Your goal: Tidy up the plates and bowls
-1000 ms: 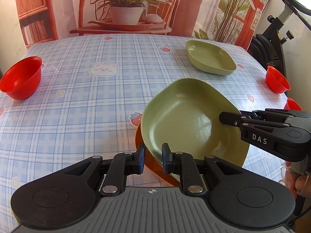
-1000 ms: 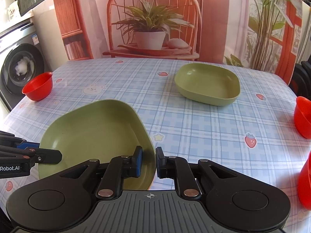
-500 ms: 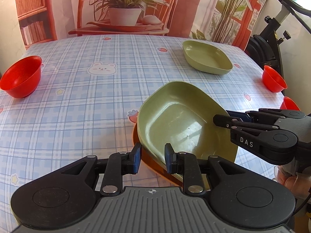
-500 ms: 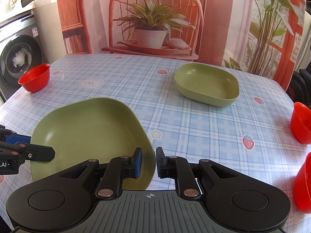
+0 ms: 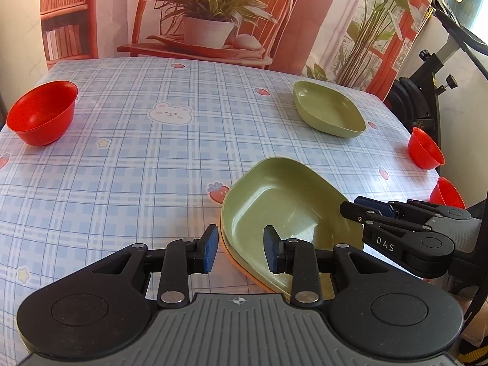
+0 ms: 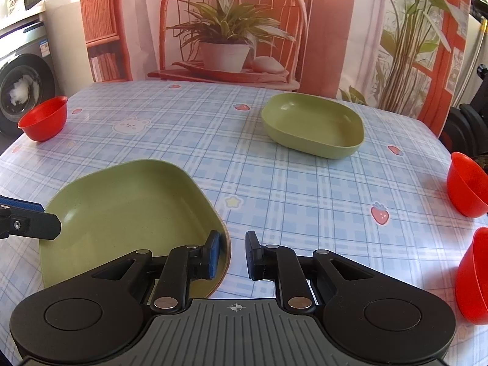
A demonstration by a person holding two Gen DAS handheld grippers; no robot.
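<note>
A green plate (image 5: 289,210) (image 6: 131,210) lies nested on an orange plate (image 5: 242,270) near the table's front edge. My left gripper (image 5: 241,245) straddles its near rim. The jaws are opening, and neither pad presses on the rim. My right gripper (image 6: 233,253) (image 5: 350,209) straddles the opposite rim with narrow jaws. A strip of tablecloth shows between that rim and the right-hand finger. A second green plate (image 5: 329,109) (image 6: 314,125) sits far right. Three red bowls (image 5: 42,116) (image 5: 425,149) (image 5: 446,192) stand near the table's edges.
The table (image 5: 137,167) wears a blue checked cloth. An exercise bike (image 5: 424,97) stands past its right edge, a washing machine (image 6: 21,91) past its left. A printed backdrop hangs behind. In the right wrist view, two red bowls (image 6: 466,186) (image 6: 472,277) are close by on the right.
The green plate has come down from a tilt and now lies flat on the orange plate. My left jaws have spread apart from its rim. The right gripper has kept still.
</note>
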